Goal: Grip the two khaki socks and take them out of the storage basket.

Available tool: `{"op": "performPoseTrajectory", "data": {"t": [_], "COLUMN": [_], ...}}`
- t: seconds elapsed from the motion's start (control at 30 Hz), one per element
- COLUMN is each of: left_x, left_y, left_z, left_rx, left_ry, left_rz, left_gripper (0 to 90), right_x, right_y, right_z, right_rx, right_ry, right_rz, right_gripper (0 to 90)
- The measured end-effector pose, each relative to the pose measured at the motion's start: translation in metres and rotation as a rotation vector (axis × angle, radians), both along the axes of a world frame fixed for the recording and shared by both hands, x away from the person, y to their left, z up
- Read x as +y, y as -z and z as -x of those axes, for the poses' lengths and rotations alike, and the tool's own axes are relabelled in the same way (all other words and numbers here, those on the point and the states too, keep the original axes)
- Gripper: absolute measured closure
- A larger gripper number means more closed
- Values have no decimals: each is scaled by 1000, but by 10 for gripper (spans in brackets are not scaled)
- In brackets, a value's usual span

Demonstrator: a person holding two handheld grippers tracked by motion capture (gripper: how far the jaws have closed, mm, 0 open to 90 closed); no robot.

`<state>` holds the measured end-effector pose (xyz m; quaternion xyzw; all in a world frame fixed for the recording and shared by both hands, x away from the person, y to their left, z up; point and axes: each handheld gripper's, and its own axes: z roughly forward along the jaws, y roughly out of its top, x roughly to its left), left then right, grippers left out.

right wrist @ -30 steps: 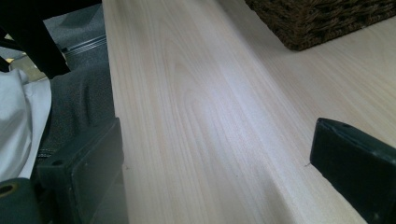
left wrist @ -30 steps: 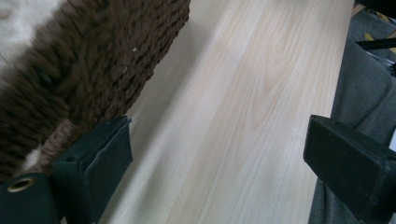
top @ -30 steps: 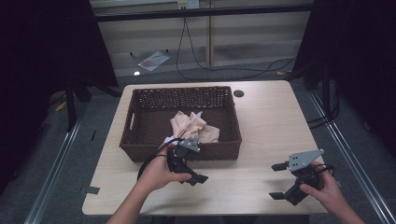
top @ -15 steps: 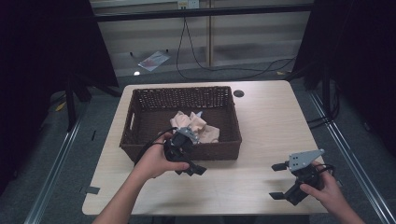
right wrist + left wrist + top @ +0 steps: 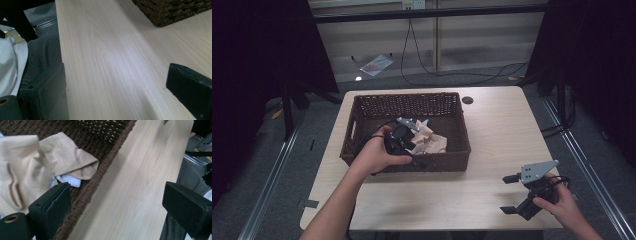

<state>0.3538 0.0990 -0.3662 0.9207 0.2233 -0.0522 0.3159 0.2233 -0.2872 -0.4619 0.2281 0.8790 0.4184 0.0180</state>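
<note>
Beige cloth lies in basket, left tool gaping.

Both grippers are black w/ blocky rectangular jaws. Left gripper has a black cable; right gripper carries a grey three-cornered plate on top. Forearms bare, no sleeves.

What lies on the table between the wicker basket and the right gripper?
Bare wooden table separates the basket from the right gripper, as the high view shows.
</note>
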Motion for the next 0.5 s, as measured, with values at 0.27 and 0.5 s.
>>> {"op": "performPoseTrajectory", "data": {"t": [0.27,0.5], "left_x": [4,6], "left_y": [-5,-5], "left_z": [-15,-31], "left_rx": [2,-11], "left_ry": [-34,-71], "left_rz": [-31,-56], "left_gripper": [84,101], "right_x": [0,0], "right_y": [0,0], "right_z": [0,0], "right_rx": [-1,0], "right_ry": [-3,-3], "right_rz": [-2,-2], "right_gripper": [24,24]}}
